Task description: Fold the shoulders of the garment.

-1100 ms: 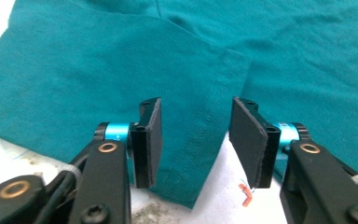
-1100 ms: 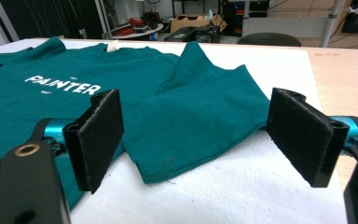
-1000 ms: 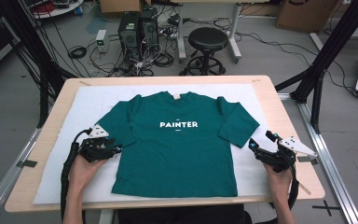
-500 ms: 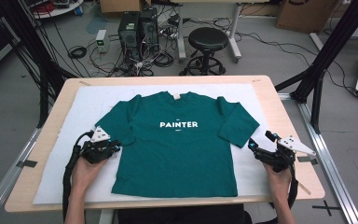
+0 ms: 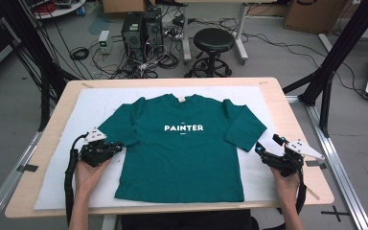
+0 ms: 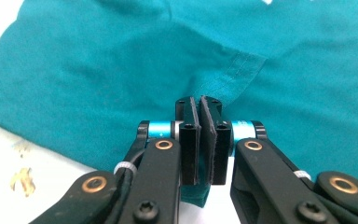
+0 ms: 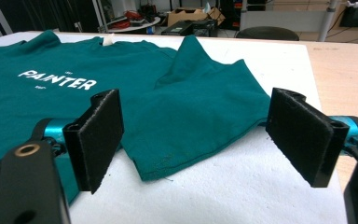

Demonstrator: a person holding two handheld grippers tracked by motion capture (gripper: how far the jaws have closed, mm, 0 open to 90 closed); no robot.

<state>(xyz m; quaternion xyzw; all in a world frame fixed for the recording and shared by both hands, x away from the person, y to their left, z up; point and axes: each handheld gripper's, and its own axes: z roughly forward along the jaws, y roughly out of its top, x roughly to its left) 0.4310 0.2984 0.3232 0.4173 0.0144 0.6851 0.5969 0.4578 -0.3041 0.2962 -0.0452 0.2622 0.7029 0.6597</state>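
Teal T-shirt (image 5: 184, 143) spread flat and face up on a white mat (image 5: 52, 182) covering most of the wooden worktop (image 5: 297, 103), collar toward the far edge, white "PAINTER" lettering (image 5: 183, 128) across the chest. Left tongs (image 5: 117, 146) down at the shirt's left side, just under the short sleeve — in the left gripper view, left tongs (image 6: 200, 105) pressed together on a fold of the teal fabric (image 6: 121, 79) right by the stitched sleeve seam (image 6: 235, 70), a bit of cloth poking out below the pads. A few yellowish stains (image 6: 21, 177) on the mat beside the shirt's edge there. Right tongs (image 5: 258, 149) resting on the mat just off the shirt's right sleeve (image 5: 247, 127), not touching it as far as can be told from above. From the right gripper view, right tongs (image 7: 196, 135) spread wide apart — black felt-like pads (image 7: 98, 135) on either side, nothing between them but the sleeve's hemmed edge (image 7: 186, 165) lying a little ahead on the mat. Sleeve slightly rumpled, with a raised crease running toward the shoulder. Hands (image 5: 88, 175) gripping both tools from the near edge, cable (image 5: 69, 187) looping off the left one along the forearm. Beyond the worktop: black stool (image 5: 214, 43), computer towers (image 5: 141, 28), loose cables (image 5: 81, 52) on the grey floor, cardboard box (image 5: 311, 14) at the far right.
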